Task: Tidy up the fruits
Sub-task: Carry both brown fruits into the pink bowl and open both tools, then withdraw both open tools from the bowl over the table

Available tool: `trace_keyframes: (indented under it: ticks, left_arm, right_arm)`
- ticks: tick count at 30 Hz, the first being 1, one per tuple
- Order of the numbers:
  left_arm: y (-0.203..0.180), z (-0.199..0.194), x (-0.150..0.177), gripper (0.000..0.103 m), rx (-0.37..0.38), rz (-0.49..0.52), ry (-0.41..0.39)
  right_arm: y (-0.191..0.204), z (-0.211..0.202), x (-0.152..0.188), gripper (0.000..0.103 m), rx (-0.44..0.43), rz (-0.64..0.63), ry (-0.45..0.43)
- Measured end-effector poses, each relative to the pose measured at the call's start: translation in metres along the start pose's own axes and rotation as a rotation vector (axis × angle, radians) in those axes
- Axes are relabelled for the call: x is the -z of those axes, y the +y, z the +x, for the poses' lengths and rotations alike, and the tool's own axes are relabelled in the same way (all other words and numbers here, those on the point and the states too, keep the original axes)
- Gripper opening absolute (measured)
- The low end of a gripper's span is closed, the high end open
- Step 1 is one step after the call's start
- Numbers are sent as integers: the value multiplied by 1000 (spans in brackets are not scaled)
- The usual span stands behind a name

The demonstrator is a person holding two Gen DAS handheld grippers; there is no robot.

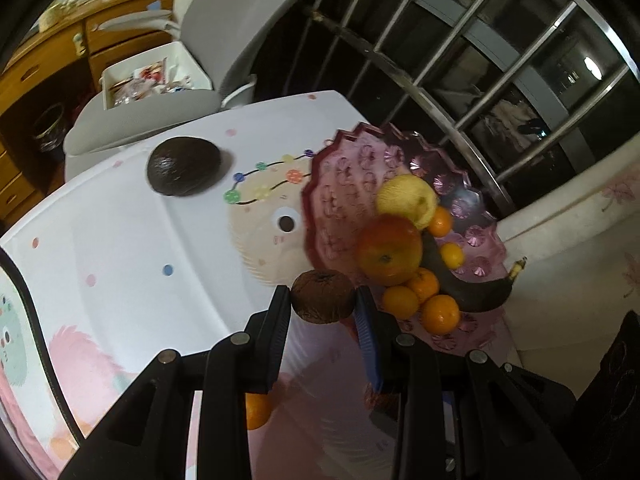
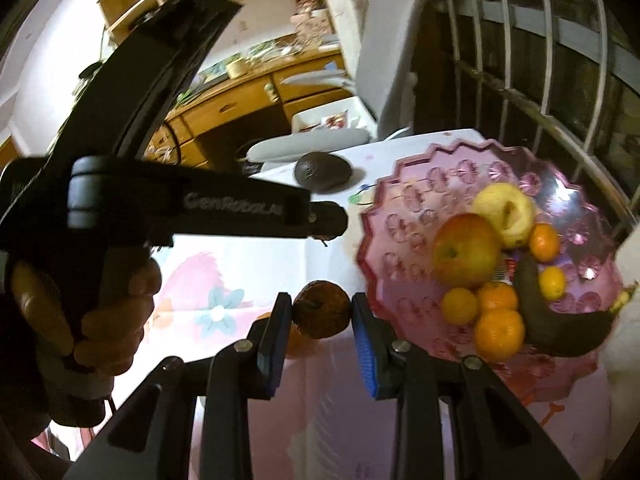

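Note:
My left gripper (image 1: pixel 323 295) is shut on a brown wrinkled fruit (image 1: pixel 322 298), held above the table beside the pink plate (image 1: pixel 344 184). My right gripper (image 2: pixel 322 307) is shut on a second brown wrinkled fruit (image 2: pixel 322 310), left of the same pink plate (image 2: pixel 416 192). The plate holds a red apple (image 1: pixel 389 249), a yellow apple (image 1: pixel 408 199), several small oranges (image 1: pixel 440 314) and a dark banana (image 1: pixel 468 292). A dark avocado (image 1: pixel 183 171) lies on the table, far left of the plate. The left gripper (image 2: pixel 324 220) also shows in the right wrist view, held by a hand.
The table has a white and pink cartoon cloth (image 1: pixel 120 248). An orange (image 1: pixel 258 410) lies on it beneath my left gripper. A grey chair (image 1: pixel 208 32) with a white box stands behind the table. Metal window bars (image 1: pixel 500 60) run along the right.

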State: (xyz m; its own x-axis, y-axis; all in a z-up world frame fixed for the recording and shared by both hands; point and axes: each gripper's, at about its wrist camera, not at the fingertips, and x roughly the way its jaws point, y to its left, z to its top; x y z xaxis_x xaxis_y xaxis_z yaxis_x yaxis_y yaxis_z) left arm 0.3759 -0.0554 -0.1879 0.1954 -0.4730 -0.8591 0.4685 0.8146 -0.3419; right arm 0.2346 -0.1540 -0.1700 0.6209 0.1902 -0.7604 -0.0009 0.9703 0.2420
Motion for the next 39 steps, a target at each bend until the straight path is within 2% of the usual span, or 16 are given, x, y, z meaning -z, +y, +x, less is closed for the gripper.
trace_keyframes:
  ticks: [3, 10, 11, 13, 15, 18, 24, 28, 31, 34, 39]
  left_arm:
    - [-7, 5, 0, 31, 9, 13, 13]
    - [-26, 15, 0, 31, 43, 55, 37]
    - [-27, 16, 0, 31, 44, 58, 44]
    - [-30, 18, 1, 32, 29, 58, 65]
    - [-30, 16, 1, 46, 25, 57, 69]
    - [-28, 3, 0, 59, 6, 45, 53]
    - [-17, -30, 4, 78, -61, -4, 34]
    - [-2, -48, 12, 79, -108, -50, 19]
    - [11, -57, 19, 79, -142, -96, 21]
    - [22, -65, 29, 84, -157, -135, 19]
    - [43, -72, 48, 85, -173, -210, 2]
  right_arm:
    - [-11, -8, 2, 31, -2, 55, -14]
    - [-41, -13, 12, 31, 70, 167, 23]
    - [-45, -12, 13, 32, 76, 183, 33]
    - [-54, -9, 13, 42, 85, 228, 64]
    - [-59, -9, 13, 56, 94, 260, 74]
    - [-65, -13, 11, 62, 86, 296, 66]
    - [-62, -25, -6, 70, 103, 271, 72]
    - [-55, -33, -31, 74, 87, 236, 75]
    - [-51, -35, -48, 77, 17, 218, 85]
    - [-45, -34, -66, 79, -19, 192, 89]
    - [-36, -18, -97, 80, -60, 158, 111]
